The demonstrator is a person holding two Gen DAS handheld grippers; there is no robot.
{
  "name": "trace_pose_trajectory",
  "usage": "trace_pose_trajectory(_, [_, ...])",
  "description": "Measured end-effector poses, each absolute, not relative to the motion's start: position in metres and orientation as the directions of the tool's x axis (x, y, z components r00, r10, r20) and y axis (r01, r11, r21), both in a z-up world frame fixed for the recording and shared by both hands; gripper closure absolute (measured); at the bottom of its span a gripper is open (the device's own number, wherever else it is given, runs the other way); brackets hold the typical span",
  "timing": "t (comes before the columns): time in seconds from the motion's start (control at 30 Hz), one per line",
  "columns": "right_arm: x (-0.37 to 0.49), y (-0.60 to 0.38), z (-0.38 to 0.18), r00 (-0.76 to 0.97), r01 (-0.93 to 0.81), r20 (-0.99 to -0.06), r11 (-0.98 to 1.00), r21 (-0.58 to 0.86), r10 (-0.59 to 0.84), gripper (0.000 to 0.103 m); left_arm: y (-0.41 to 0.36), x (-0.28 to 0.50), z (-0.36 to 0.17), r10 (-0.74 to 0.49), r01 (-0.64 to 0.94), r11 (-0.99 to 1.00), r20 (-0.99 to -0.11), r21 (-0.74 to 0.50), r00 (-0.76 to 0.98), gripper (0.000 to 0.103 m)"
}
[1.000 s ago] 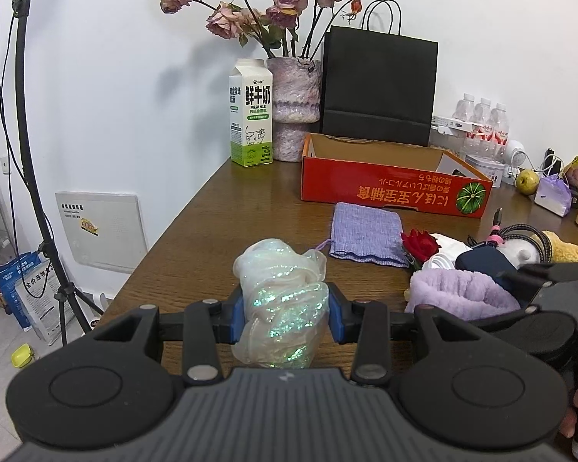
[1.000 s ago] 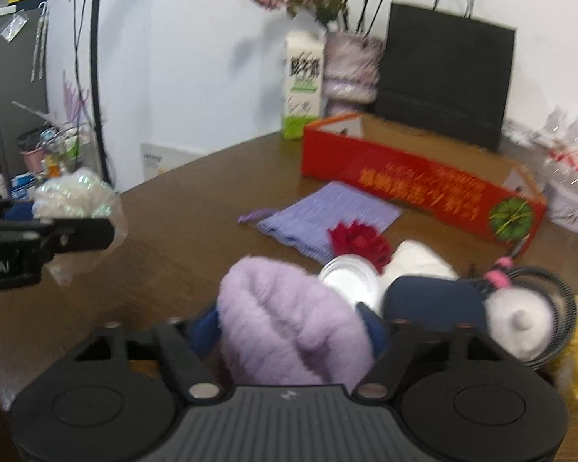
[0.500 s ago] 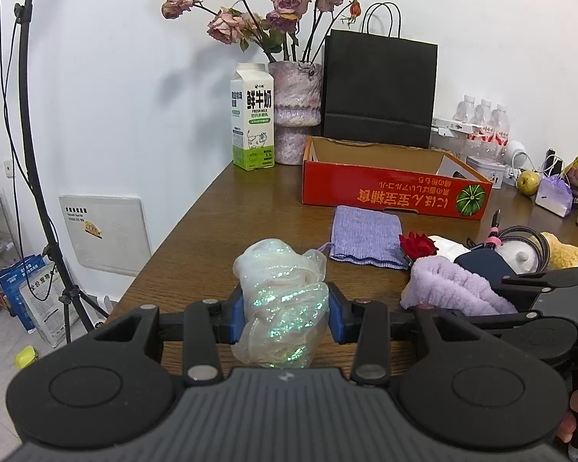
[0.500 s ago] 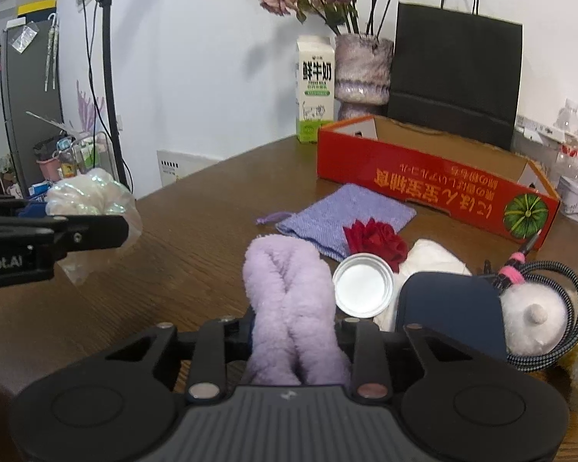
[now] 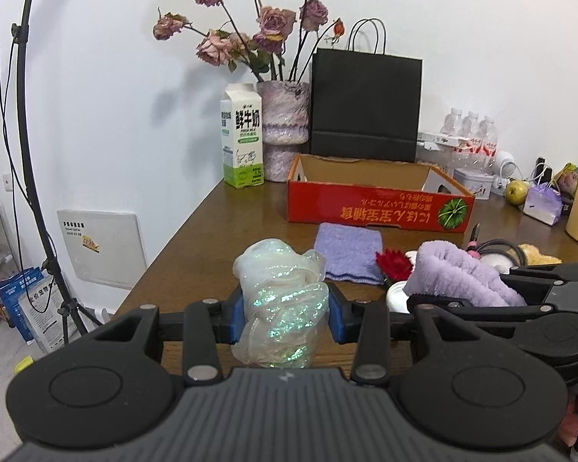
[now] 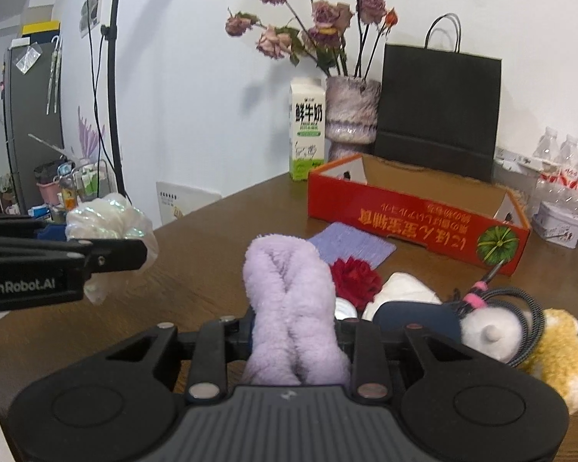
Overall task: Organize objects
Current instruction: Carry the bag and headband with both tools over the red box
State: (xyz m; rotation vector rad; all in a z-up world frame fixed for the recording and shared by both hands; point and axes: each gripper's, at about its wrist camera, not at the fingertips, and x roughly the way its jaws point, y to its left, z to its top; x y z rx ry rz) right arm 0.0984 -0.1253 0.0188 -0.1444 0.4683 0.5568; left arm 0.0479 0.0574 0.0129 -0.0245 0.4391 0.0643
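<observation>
My left gripper point(image 5: 286, 317) is shut on a crumpled iridescent plastic bag point(image 5: 281, 300), held above the brown table point(image 5: 196, 254). The same bag point(image 6: 108, 219) and left gripper show at the left of the right wrist view. My right gripper point(image 6: 294, 337) is shut on a fluffy lilac headband point(image 6: 289, 300), lifted off the pile; in the left wrist view the headband point(image 5: 458, 273) sits at the right. Behind stands an open red cardboard box point(image 5: 377, 200), seen also as the red box point(image 6: 416, 211) in the right wrist view.
A lilac knitted cloth point(image 6: 350, 246), a red fabric flower point(image 6: 354, 281), a white jar lid point(image 6: 345, 308), a dark blue pouch point(image 6: 412, 313), a cable with a white pompom point(image 6: 489, 331) and a yellow plush point(image 6: 558, 358) lie together. A milk carton point(image 5: 242, 138), flower vase point(image 5: 285, 127) and black paper bag point(image 5: 366, 107) line the wall.
My right gripper closed on the lilac headband, squeezing it narrow, then lifted it. Both grippers rose slightly; the red box and cloth now sit lower in view.
</observation>
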Motion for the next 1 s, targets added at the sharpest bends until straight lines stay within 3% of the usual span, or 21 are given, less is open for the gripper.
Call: trace_pose_trajectory(1.0, [0.151,-0.161,0.077,0.836,-0.454,-0.353,0.891,-0.015,0.420,0.076,0.021,0.128,0.062,0.006,-0.014,1.000,-0.390,-0.017,0.921,0.061])
